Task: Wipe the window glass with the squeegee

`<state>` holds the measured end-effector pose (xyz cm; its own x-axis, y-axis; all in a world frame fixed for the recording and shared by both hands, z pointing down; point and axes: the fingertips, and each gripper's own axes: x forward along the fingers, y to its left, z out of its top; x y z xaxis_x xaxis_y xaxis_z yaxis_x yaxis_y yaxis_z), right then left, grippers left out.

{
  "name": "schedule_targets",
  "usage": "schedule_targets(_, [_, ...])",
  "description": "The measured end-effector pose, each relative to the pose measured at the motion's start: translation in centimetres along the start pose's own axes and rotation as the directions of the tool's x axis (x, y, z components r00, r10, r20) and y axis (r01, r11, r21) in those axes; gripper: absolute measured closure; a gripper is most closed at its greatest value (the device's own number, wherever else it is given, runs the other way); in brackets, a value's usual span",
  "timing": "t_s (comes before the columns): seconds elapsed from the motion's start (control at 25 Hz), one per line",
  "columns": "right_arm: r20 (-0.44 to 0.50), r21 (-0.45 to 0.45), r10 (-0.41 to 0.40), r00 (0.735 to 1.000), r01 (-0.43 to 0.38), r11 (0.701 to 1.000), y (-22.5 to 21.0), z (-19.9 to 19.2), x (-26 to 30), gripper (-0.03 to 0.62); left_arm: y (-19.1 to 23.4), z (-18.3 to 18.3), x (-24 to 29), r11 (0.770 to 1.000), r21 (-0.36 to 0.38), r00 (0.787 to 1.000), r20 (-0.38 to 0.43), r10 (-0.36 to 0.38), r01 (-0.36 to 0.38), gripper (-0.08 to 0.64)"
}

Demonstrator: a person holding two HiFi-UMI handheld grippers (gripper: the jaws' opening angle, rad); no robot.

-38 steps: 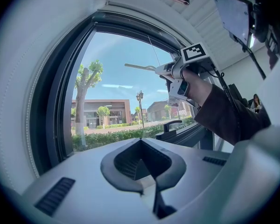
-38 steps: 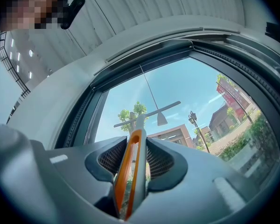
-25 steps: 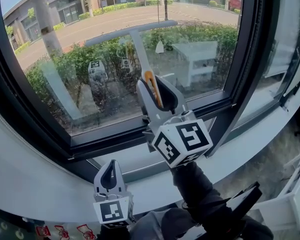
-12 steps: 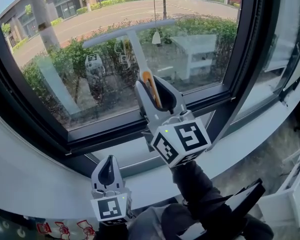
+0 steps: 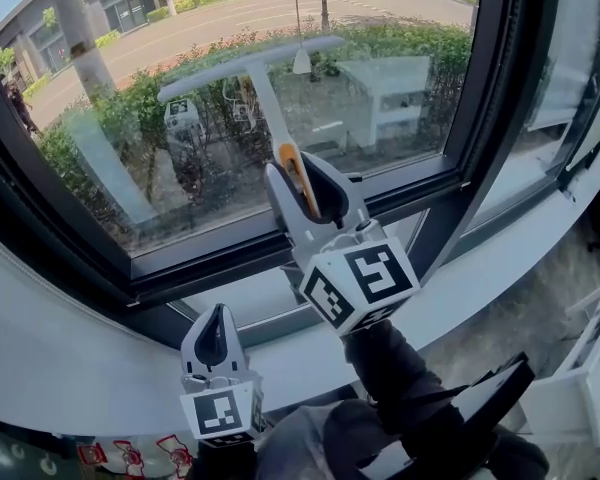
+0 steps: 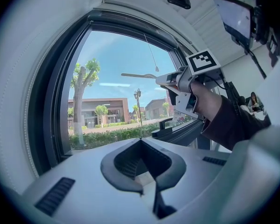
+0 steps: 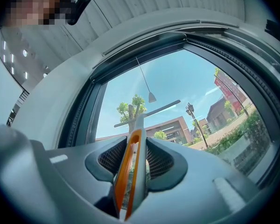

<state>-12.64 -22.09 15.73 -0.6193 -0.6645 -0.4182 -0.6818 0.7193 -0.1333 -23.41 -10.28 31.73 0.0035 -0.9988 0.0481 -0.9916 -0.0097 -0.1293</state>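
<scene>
A grey squeegee [image 5: 263,96] with an orange-edged handle stands up against the window glass [image 5: 180,128], its T-shaped blade [image 5: 248,66] lying across the pane. My right gripper [image 5: 302,181] is shut on the squeegee's handle [image 7: 130,171], whose blade [image 7: 147,113] shows ahead against the sky. My left gripper [image 5: 211,337] hangs low at the bottom left below the sill, shut, with nothing between its jaws [image 6: 142,164]. The left gripper view shows the right gripper [image 6: 186,85] raised with the squeegee toward the glass.
A dark window frame [image 5: 280,251] borders the pane, with a thick mullion [image 5: 490,98] to the right. A white curved sill [image 5: 480,288] runs beneath. A black window handle [image 6: 162,125] sticks out near the frame. White boxes [image 5: 590,388] stand on the floor at right.
The squeegee and my right gripper have shifted slightly left and up along the glass. The left gripper has stayed low and shut.
</scene>
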Motion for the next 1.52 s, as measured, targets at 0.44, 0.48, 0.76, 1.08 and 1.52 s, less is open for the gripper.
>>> schedule_targets(0.44, [-0.028, 0.015, -0.007, 1.000, 0.008, 1.000, -0.3, -1.5, -1.0, 0.465, -0.5, -0.2, 0.1, 1.000, 0.002, 1.000, -0.004, -0.010, 0.010, 0.561])
schedule_targets(0.48, [-0.031, 0.017, -0.008, 0.999, 0.009, 1.000, -0.2, -1.6, -1.0, 0.465, -0.5, -0.2, 0.0, 1.000, 0.003, 1.000, -0.005, -0.011, 0.011, 0.561])
schedule_targets(0.76, [-0.043, 0.019, -0.013, 0.999, 0.013, 1.000, -0.4, -2.5, -1.6, 0.465, -0.9, -0.4, 0.1, 1.000, 0.002, 1.000, -0.009, -0.018, 0.018, 0.561])
schedule_targets(1.08, [-0.065, 0.030, -0.019, 0.998, 0.021, 0.999, -0.7, -3.4, -2.3, 0.465, -1.3, -0.3, 0.1, 1.000, 0.006, 1.000, -0.015, -0.025, 0.025, 0.561])
schedule_targets(1.52, [-0.103, 0.039, -0.030, 0.994, 0.034, 0.999, -1.0, -4.9, -3.3, 0.465, -2.0, -0.7, 0.1, 0.999, 0.007, 0.999, -0.023, -0.038, 0.038, 0.561])
